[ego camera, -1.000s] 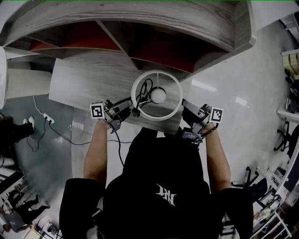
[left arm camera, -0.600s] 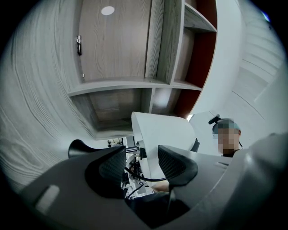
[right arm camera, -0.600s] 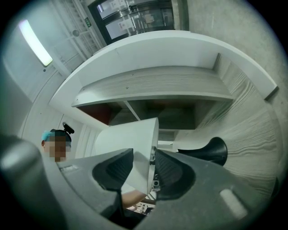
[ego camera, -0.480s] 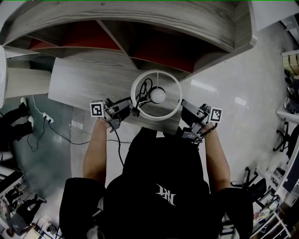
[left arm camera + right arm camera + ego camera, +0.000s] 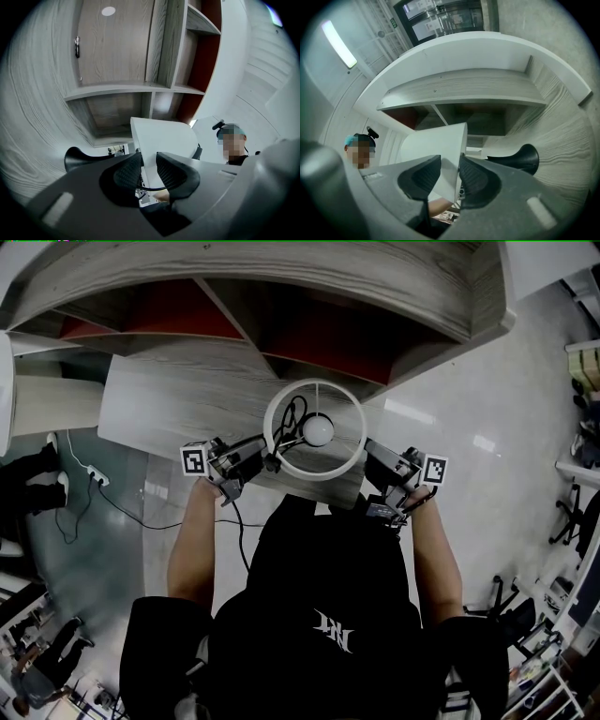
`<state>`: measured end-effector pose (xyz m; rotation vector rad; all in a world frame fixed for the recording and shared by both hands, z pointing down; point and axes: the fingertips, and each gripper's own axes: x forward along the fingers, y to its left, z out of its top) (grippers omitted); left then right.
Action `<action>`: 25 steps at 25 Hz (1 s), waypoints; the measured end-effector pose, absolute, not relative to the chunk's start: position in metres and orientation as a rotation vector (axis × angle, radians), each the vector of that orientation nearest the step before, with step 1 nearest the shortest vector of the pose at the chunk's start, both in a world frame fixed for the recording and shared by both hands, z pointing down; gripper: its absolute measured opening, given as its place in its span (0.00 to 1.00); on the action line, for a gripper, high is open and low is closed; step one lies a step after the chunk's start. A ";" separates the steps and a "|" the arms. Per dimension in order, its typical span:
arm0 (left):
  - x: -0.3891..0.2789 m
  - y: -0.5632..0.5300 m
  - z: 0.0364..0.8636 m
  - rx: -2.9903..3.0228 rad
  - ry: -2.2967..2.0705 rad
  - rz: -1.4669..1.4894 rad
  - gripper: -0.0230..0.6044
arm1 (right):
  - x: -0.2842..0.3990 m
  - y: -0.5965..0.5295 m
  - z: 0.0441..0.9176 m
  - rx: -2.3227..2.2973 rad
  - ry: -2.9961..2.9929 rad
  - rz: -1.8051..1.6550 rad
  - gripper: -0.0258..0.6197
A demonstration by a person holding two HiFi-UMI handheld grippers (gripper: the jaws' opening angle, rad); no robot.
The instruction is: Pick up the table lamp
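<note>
Table lamp [image 5: 317,431]: wht round shade, bulb in ctr, upright at desk [image 5: 169,399] edge.

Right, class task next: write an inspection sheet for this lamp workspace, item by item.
Surface: grey wood-grain desk.
Job's things: table lamp upright on the desk, bulb visible.
Clutter: nothing seen.
Grippers: left gripper and right gripper closing, lampshade wall between each pair of jaws.
Cables: black cable looped beside the lamp; power strip on the floor.
Surroundings: curved shelf unit, office chairs.
</note>
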<state>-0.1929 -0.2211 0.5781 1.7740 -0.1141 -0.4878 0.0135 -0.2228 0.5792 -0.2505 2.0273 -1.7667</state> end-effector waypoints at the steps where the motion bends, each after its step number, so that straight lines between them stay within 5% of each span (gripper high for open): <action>1: -0.192 -0.222 0.576 1.779 -0.117 -0.485 0.19 | 0.014 -0.223 0.579 -0.250 2.024 -1.768 0.23; 25: -0.189 -0.223 0.556 1.826 -0.101 -0.466 0.19 | 0.013 -0.219 0.562 -0.212 2.071 -1.708 0.23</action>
